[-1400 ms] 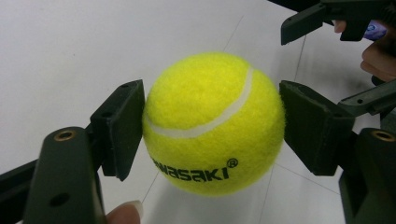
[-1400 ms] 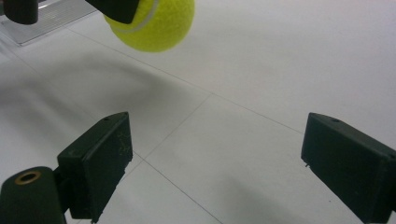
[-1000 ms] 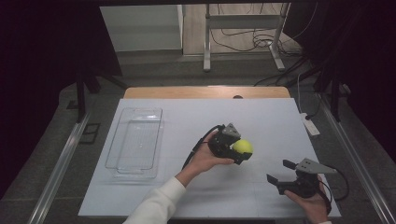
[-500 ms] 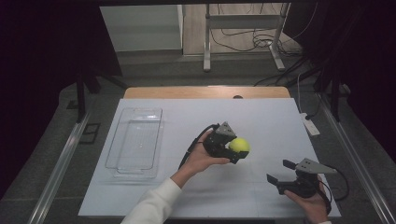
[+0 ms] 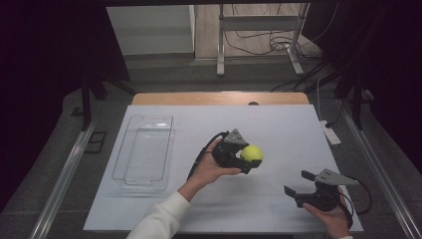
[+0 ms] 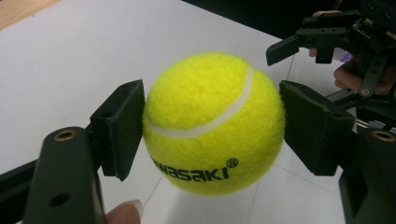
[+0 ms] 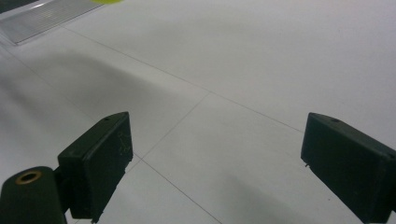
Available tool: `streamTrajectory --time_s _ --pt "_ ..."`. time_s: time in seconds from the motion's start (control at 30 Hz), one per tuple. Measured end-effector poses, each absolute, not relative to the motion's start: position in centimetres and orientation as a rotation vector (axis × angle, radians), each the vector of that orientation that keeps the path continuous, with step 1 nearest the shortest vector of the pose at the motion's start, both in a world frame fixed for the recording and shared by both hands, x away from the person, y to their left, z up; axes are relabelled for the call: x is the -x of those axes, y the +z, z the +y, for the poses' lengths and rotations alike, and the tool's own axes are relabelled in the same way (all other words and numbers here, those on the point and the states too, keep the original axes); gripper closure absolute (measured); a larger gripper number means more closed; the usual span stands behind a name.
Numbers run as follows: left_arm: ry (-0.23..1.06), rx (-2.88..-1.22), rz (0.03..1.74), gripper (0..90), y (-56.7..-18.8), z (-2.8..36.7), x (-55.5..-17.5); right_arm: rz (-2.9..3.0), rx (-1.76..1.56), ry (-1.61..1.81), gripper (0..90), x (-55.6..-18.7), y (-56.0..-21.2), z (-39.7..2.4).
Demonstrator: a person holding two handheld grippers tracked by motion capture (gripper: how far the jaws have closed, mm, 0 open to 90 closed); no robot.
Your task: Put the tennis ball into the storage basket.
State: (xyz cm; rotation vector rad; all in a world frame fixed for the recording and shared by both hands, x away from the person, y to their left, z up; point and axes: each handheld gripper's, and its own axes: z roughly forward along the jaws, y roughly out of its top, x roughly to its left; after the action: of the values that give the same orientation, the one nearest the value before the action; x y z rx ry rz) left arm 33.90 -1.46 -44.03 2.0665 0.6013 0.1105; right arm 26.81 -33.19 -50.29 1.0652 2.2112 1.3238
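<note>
Left gripper [image 5: 247, 158] above mid-tabletop [image 5: 278, 124], its fingers [image 6: 119, 126] closed against opposite sides of a yellow tennis ball [image 6: 214, 122] held clear of the surface. Right gripper [image 5: 298, 183] near the tabletop's near right corner, fingers [image 7: 98, 161] spread wide, holding nothing. Clear tray [image 5: 144, 152] lies toward the left edge.

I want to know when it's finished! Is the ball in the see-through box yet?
Not yet. Done: the left hand-held gripper has picked up the tennis ball, lifted off the white table. In hand: the ball sits between its jaws. Left: the clear tray looks empty, if that's where it goes. The right hand-held gripper waits open.
</note>
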Motion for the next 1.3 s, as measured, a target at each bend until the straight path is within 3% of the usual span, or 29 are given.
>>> streamTrajectory --time_s 1.3 --pt "0.198 -1.967 0.656 27.0 -42.6 2.3 -33.3 2.206 -1.065 1.328 9.1 -26.8 -50.2 -33.1"
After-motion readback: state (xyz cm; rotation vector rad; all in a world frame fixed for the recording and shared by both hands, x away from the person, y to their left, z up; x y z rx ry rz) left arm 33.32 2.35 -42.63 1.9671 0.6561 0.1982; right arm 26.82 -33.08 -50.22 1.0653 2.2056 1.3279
